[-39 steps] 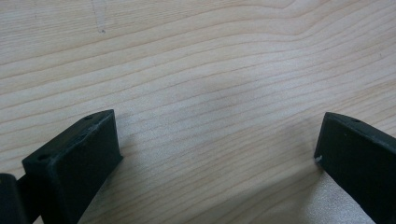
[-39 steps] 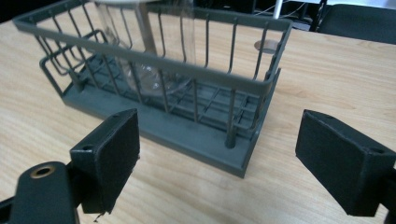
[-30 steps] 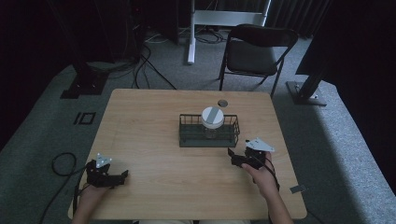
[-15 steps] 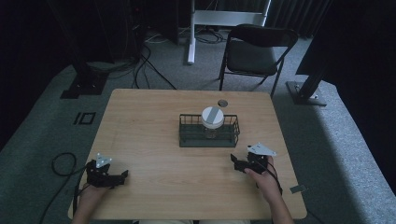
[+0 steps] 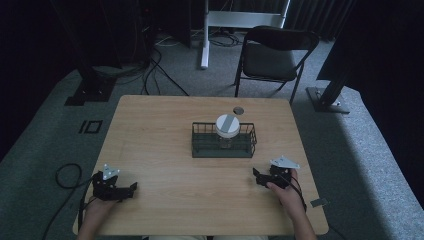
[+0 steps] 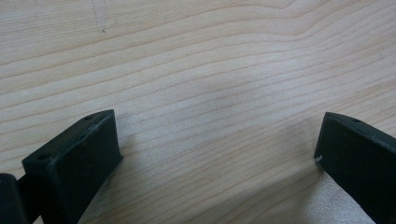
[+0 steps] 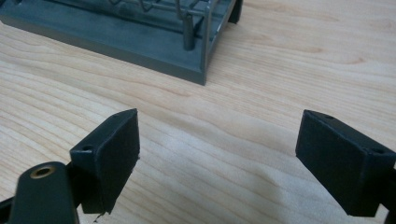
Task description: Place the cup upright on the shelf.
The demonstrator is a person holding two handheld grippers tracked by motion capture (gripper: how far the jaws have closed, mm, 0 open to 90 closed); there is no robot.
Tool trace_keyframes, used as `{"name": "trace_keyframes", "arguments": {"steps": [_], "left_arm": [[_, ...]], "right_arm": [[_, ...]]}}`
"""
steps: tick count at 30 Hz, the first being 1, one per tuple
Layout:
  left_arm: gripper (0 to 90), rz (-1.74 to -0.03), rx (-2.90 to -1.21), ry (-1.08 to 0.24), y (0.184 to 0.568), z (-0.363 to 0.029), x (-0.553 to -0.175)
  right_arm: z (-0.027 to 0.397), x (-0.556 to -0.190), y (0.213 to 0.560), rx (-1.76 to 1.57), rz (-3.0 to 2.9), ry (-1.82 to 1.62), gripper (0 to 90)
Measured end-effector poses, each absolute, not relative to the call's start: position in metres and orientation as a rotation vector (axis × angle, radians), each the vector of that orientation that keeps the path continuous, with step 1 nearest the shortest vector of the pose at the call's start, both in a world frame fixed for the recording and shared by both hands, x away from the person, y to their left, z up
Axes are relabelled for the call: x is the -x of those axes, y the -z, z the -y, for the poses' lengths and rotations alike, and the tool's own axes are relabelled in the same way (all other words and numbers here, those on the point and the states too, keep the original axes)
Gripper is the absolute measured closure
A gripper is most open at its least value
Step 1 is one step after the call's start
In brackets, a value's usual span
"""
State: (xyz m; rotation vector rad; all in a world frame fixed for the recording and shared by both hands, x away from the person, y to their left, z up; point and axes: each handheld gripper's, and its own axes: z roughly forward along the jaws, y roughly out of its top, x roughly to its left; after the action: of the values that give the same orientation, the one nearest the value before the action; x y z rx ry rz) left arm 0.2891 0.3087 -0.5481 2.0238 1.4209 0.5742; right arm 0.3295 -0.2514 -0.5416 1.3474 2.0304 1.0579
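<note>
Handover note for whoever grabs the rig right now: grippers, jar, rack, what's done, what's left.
Left gripper: open, empty, low over the near left of the table.
Right gripper: open, empty, near right, pointing toward the rack.
Jar: white lid on, upright inside the rack at mid table.
A small round thing lies on the table behind the rack; too small to identify.
Done: jar sits in the rack, nothing is held.
Left: judging by this, little or nothing; check the jar sits steady.
</note>
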Motion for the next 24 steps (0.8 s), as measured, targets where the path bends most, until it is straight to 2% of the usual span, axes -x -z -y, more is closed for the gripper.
{"name": "trace_keyframes", "arguments": {"steps": [24], "left_arm": [[0.2, -1.420, -2.024, -0.574, 0.5481, -0.3087, -0.2891]], "right_arm": [[0.2571, -0.3293, 0.5510, -1.389, -2.143, -0.929, 11.7]]}}
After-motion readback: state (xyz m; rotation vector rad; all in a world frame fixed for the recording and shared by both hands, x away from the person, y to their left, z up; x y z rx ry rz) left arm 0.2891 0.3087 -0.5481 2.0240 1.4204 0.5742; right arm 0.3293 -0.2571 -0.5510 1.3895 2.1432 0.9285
